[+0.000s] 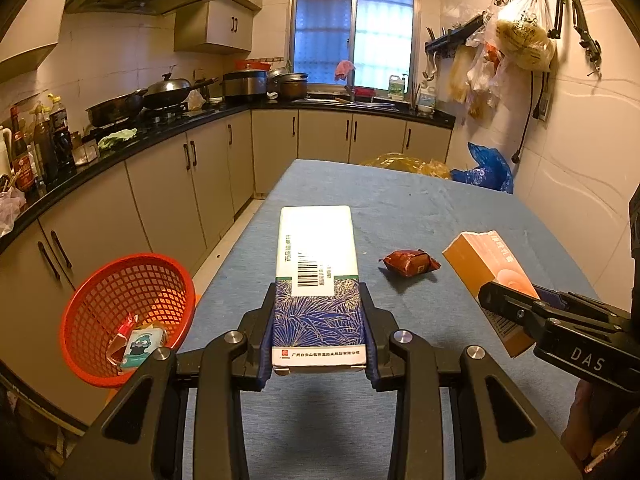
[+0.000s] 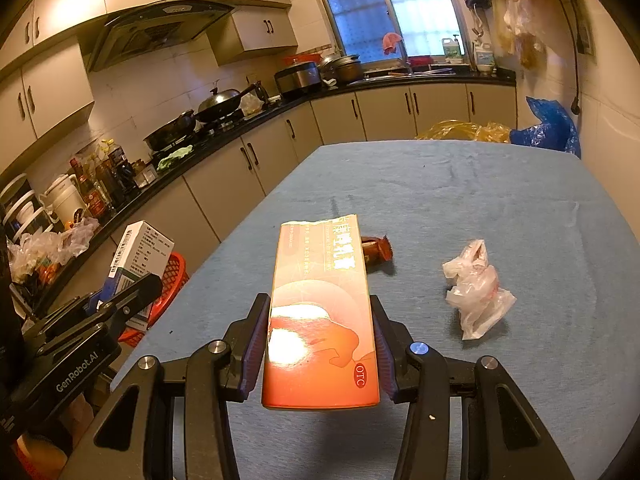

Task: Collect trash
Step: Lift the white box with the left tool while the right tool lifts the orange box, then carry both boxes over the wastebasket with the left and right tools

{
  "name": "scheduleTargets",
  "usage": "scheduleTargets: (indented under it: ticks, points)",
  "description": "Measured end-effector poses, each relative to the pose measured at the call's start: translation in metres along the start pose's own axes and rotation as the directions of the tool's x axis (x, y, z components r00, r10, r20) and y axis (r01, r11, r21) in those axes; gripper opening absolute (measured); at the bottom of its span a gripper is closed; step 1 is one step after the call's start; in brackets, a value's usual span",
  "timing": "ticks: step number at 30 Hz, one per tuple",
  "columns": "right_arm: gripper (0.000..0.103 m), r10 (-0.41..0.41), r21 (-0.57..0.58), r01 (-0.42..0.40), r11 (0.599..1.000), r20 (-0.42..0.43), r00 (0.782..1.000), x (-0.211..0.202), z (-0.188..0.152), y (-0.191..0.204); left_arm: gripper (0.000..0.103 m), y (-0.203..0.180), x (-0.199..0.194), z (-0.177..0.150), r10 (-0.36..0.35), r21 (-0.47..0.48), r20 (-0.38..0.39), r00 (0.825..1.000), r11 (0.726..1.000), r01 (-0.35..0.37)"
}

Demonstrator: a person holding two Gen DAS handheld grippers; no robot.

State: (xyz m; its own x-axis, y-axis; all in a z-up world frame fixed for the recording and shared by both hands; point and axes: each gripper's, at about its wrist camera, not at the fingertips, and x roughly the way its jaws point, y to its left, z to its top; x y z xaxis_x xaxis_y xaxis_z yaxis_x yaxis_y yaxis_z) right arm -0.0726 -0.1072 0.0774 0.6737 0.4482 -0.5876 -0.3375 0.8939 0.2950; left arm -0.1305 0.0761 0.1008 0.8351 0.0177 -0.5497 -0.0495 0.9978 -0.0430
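My left gripper (image 1: 319,320) is shut on a white and blue medicine box (image 1: 316,264), held above the blue table (image 1: 420,208). My right gripper (image 2: 320,344) is shut on an orange medicine box (image 2: 320,312); the left wrist view shows that same orange box (image 1: 484,264) in the right gripper (image 1: 516,308) at right. A red mesh basket (image 1: 128,312) with some wrappers inside stands left of the table, below its edge. On the table lie a brown snack wrapper (image 1: 408,262) and a crumpled white plastic bag (image 2: 476,288). The right wrist view catches the white box (image 2: 140,256) in the left gripper (image 2: 132,292).
A black counter (image 1: 160,128) with pans, bottles and a stove runs along the left wall. Yellow and blue plastic bags (image 1: 484,168) sit past the table's far end. Filled bags (image 1: 516,40) hang from wall hooks at right. A person's hand (image 1: 600,432) shows bottom right.
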Motion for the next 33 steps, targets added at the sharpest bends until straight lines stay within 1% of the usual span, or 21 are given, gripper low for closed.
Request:
scheduleTargets:
  ticks: [9, 21, 27, 33]
  points:
    - [0.051, 0.011, -0.008, -0.012, 1.000, -0.024, 1.000, 0.011, 0.002, 0.011, 0.033, 0.014, 0.002, -0.003, 0.016, -0.030, -0.006, 1.000, 0.999, -0.016]
    - [0.051, 0.033, -0.027, -0.035, 0.999, -0.059, 0.998, 0.027, 0.007, 0.029, 0.033, 0.042, 0.006, -0.006, 0.032, -0.073, -0.012, 0.999, 0.997, -0.033]
    - [0.051, 0.044, -0.046, -0.047, 0.998, -0.074, 0.996, 0.034, 0.011, 0.039, 0.033, 0.062, 0.007, -0.004, 0.053, -0.109, -0.004, 0.999, 0.993, -0.053]
    - [0.051, 0.076, -0.058, -0.082, 0.995, -0.102, 0.992, 0.047, 0.017, 0.055, 0.033, 0.090, 0.005, -0.002, 0.097, -0.150, 0.002, 0.995, 0.984, -0.095]
